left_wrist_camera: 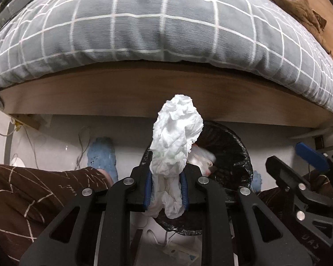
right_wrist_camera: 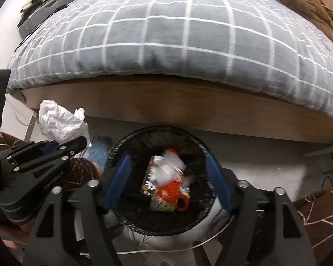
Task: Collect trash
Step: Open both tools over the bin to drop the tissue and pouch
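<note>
Tissue [left_wrist_camera: 175, 141] stands upright, pinched in my left gripper [left_wrist_camera: 166, 188], left of the bin [right_wrist_camera: 162, 219]; my right gripper [right_wrist_camera: 168, 181] hangs spread over it.

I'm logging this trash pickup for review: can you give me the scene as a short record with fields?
setting: floor beside a bed with a grey checked cover
bin: black-lined trash bin, wrappers and plastic inside
left gripper: shut on crumpled white tissue, next to the bin
right gripper: open over the bin, nothing between its pads
remaining: tissue not yet dropped
</note>
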`<state>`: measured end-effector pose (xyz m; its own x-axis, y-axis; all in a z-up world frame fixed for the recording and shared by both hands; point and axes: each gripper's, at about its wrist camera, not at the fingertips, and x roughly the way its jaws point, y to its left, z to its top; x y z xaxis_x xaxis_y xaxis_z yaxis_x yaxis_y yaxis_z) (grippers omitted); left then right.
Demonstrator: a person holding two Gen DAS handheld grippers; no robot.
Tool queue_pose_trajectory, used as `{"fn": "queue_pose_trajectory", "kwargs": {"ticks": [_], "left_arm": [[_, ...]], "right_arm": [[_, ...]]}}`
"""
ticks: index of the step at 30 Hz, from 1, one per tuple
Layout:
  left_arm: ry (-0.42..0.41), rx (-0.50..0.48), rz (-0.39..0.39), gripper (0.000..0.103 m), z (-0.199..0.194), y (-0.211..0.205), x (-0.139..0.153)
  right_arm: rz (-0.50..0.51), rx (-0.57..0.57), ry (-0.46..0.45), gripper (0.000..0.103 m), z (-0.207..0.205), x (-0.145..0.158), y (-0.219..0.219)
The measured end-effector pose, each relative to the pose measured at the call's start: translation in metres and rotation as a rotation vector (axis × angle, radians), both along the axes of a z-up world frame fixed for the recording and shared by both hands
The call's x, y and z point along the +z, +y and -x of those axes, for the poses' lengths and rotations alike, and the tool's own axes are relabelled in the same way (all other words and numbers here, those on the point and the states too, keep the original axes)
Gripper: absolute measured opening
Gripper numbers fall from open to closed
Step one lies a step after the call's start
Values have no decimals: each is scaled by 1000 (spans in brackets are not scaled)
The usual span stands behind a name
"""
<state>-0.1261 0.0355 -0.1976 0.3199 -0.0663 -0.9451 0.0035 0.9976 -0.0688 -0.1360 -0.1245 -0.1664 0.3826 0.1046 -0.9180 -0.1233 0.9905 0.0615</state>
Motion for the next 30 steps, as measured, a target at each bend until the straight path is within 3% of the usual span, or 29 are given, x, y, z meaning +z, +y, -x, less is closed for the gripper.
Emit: {"fn": "queue_pose_trajectory", "kwargs": {"ticks": [8, 18, 23, 30], "left_arm": [[20, -64, 9, 20, -1, -32, -11], [18, -131, 20, 25, 4, -65, -13], [13, -119, 1, 50, 3, -59, -10], [-62, -88, -31, 72, 5, -40, 15]], "right_arm": [[54, -77, -48, 92, 7, 5, -36], [69, -161, -65, 93, 14, 13, -71], [68, -152, -60, 93, 10, 10, -66], [71, -137, -92, 94, 9, 21, -57]]}}
